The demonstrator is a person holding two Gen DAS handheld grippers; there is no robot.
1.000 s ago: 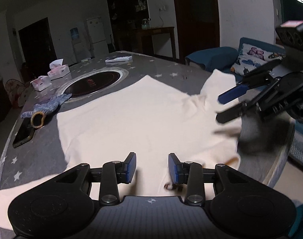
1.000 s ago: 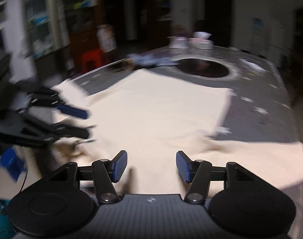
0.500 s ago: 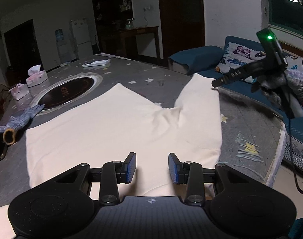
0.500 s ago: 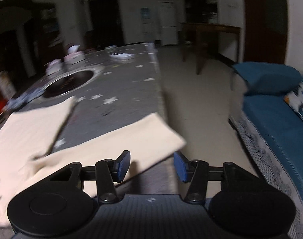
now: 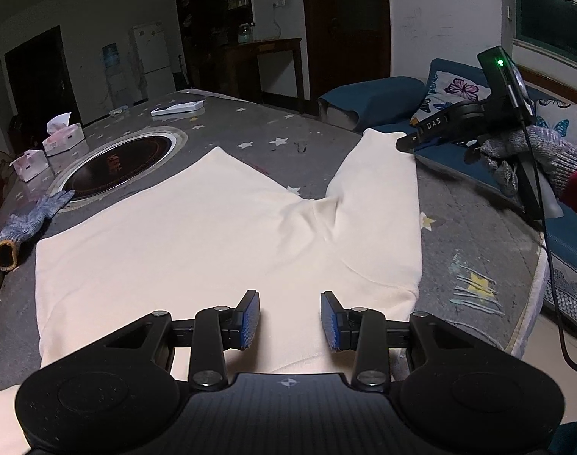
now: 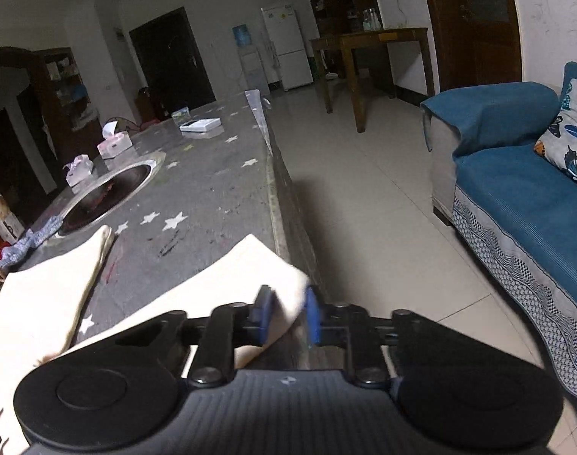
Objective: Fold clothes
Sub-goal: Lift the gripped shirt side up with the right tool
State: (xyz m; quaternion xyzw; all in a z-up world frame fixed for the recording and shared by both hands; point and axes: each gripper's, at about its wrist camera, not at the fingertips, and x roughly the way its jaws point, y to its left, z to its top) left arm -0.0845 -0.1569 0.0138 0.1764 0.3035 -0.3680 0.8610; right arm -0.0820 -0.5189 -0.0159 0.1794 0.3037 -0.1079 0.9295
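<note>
Cream sweatshirt (image 5: 212,235) lies flat on the starry table (image 5: 477,227) | my left gripper (image 5: 289,320) hangs spread over its near hem | only the right wrist view shows my right gripper (image 6: 286,313) pinching the sleeve (image 6: 250,269) end at the table edge | farther off: one glove (image 5: 23,220), two tissue boxes (image 5: 63,138), one sofa (image 6: 515,174)

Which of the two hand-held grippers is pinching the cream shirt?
The right hand-held gripper: its blue pads are closed on the end of the cream shirt's sleeve. The left hand-held gripper hangs open above the shirt's body, gripping nothing.
</note>
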